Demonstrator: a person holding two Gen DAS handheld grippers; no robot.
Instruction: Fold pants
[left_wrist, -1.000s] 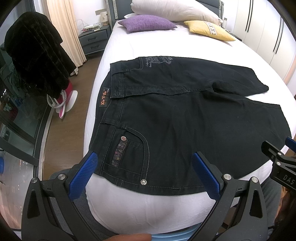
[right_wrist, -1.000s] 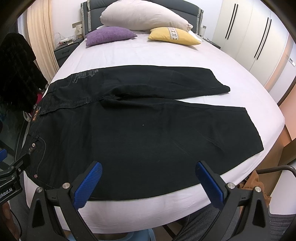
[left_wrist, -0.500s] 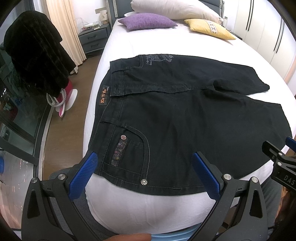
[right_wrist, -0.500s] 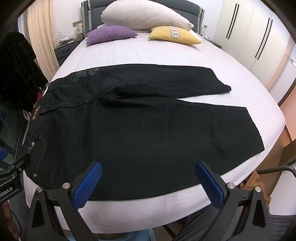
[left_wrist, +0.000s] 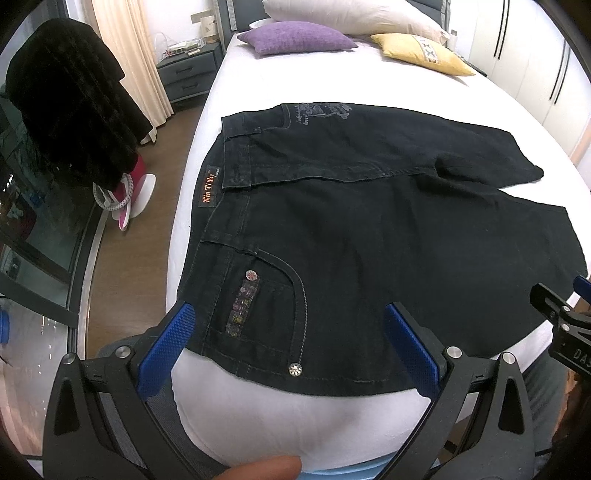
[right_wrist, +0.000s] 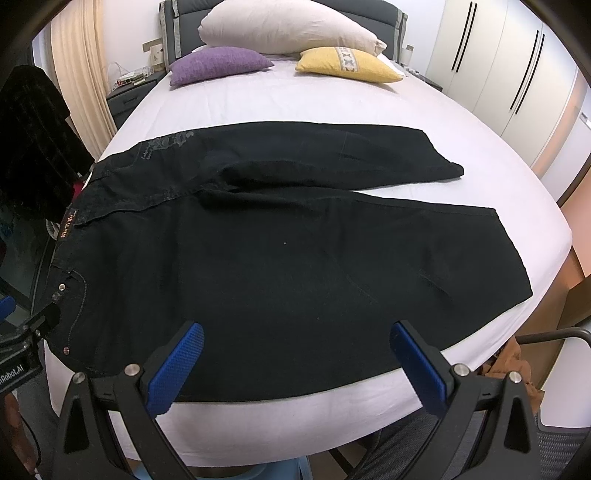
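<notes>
Pants (right_wrist: 295, 258) are covering the bed's (right_wrist: 332, 99) near half up to its near edge; bare sheet is lying open beyond, until pillows (right_wrist: 288, 33) are blocking the head edge.

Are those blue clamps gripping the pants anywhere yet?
No. The left gripper and right gripper are both open above the black pants, holding nothing.

The left wrist view cuts the black pants (left_wrist: 369, 240) off at three o'clock, hiding the near leg's hem. The orange waistband label (left_wrist: 208, 192) is too small to read. At nine o'clock the dark garment (right_wrist: 29, 147) in the right wrist view runs off-frame.
</notes>
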